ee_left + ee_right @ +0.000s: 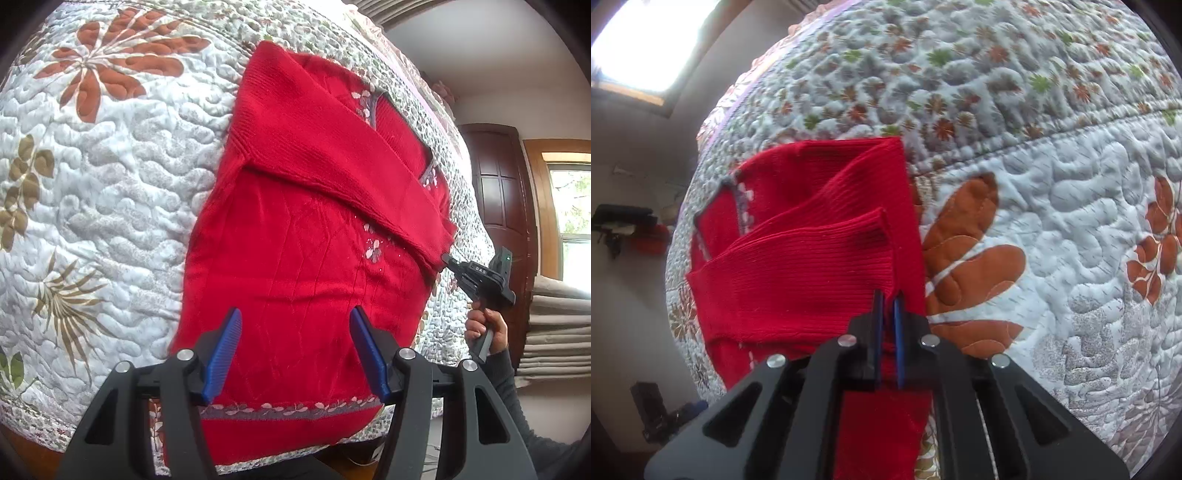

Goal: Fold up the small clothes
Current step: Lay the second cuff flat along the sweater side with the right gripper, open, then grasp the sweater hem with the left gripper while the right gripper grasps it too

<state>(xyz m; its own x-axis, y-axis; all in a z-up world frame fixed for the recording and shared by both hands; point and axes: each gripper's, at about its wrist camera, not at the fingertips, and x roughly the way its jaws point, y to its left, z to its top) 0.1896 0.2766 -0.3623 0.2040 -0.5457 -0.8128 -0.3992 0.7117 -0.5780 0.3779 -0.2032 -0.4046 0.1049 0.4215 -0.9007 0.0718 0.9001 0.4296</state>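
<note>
A red knit sweater lies flat on a quilted floral bedspread, its hem with a grey flower band toward me. One sleeve is folded diagonally across the chest. My left gripper hovers open over the lower body of the sweater, blue pads apart, holding nothing. My right gripper is shut on the sleeve's cuff edge. In the left wrist view that right gripper meets the sleeve end at the sweater's right side, held by a hand.
The bedspread stretches wide to the left of the sweater and beyond it. A dark wooden door, a window and stacked grey cushions stand right of the bed. The bed's near edge is close.
</note>
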